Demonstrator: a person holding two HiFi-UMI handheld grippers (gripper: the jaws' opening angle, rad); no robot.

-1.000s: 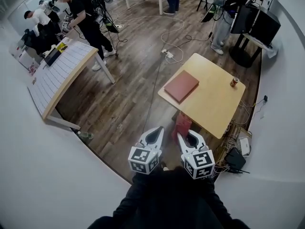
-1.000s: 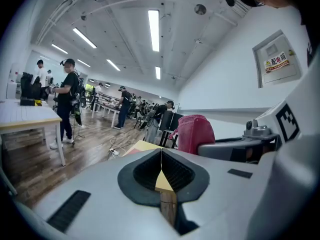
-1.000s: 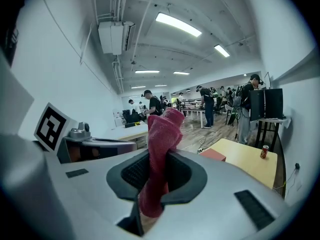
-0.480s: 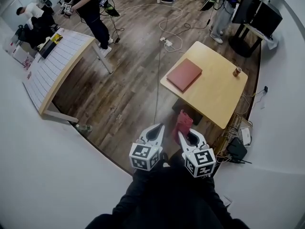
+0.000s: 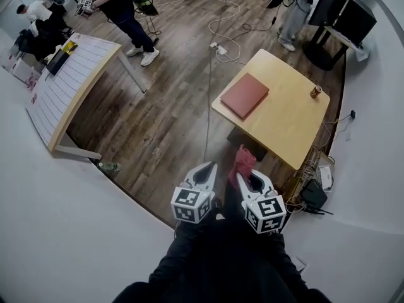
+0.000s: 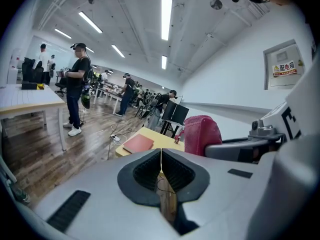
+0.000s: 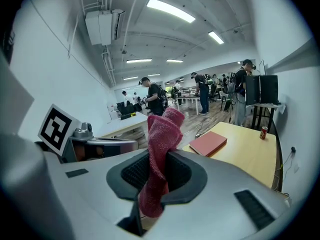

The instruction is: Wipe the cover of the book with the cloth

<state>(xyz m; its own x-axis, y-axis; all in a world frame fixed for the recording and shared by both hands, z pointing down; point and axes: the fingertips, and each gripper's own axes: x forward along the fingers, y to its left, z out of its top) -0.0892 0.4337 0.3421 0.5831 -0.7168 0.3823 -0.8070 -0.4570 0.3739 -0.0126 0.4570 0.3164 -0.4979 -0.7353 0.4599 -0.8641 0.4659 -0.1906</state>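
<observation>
**Cloth in my right gripper, book well ahead on the table**

Head view: my left gripper (image 5: 206,169) and right gripper (image 5: 242,177) sit side by side, close to my body. The crumpled pink-red cloth (image 5: 243,158) sticks up out of the right one. The flat reddish-brown hardcover book (image 5: 245,95) lies well apart from them on the square light-wood table (image 5: 287,131), near its left edge. A small drink can (image 5: 315,91) stands by the far edge. The table's near edge and a dark box (image 5: 247,142) beneath it lie between me and the book. White cables (image 5: 222,48) trail across the plank floor.

Left gripper view: the jaws are pressed together with nothing between them. A wall sign (image 6: 284,68) carries Chinese characters that I cannot read reliably.

Right gripper view: the jaws are clamped on the cloth. The book lies beyond them on the table.
</observation>
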